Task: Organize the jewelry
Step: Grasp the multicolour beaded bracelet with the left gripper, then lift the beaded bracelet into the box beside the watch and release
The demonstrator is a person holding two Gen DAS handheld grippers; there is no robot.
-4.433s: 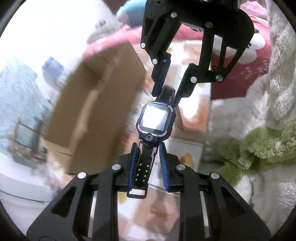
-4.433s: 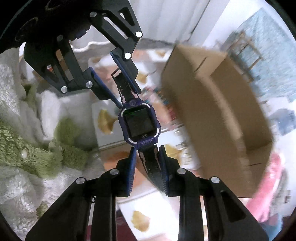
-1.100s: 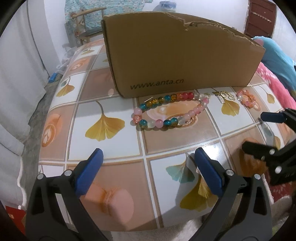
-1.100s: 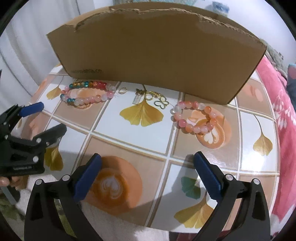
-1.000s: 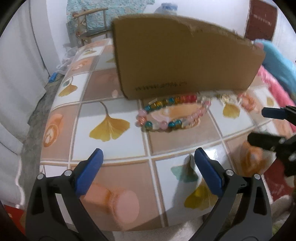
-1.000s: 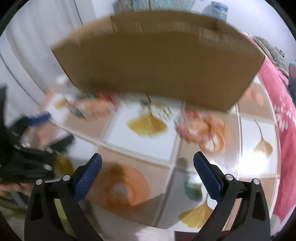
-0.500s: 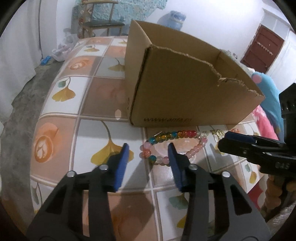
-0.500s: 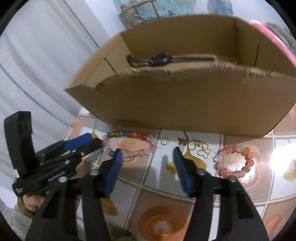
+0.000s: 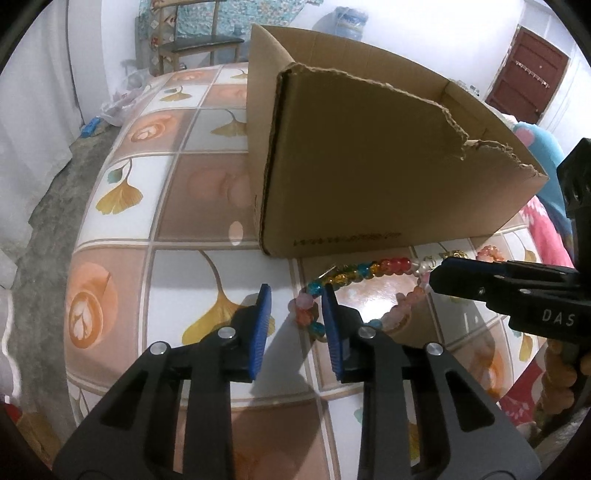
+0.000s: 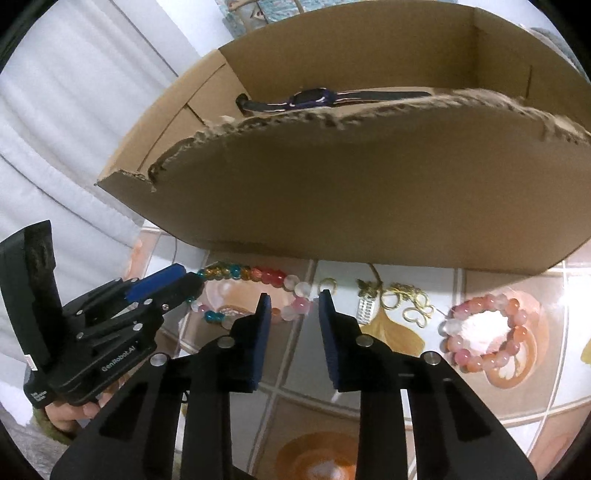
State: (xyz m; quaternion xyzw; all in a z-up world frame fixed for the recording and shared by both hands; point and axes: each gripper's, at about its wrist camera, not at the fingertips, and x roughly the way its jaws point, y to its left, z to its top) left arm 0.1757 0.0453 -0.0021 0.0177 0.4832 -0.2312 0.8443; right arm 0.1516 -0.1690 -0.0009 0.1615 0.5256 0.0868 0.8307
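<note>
A long multicoloured bead necklace [image 9: 364,271] lies on the tiled table in front of a torn cardboard box [image 9: 388,177]. My left gripper [image 9: 295,306] is open at the necklace's left end; its right finger touches the beads. My right gripper [image 10: 293,312] is open just above the necklace's [image 10: 258,275] right end. It also shows in the left wrist view [image 9: 465,273]. A purple smartwatch [image 10: 314,98] lies inside the box [image 10: 369,192]. A pink bead bracelet [image 10: 487,332] and gold trinkets [image 10: 402,301] lie to the right.
The table [image 9: 155,206] has a rounded edge at left and front, with floor below. A wooden chair [image 9: 192,33] stands behind it. White curtains [image 10: 74,129] hang at the left. Pink bedding [image 9: 543,229] lies at the right.
The watch has gone from both grippers into the box. Both grippers have narrowed and moved down to the bead necklace, one at each end.
</note>
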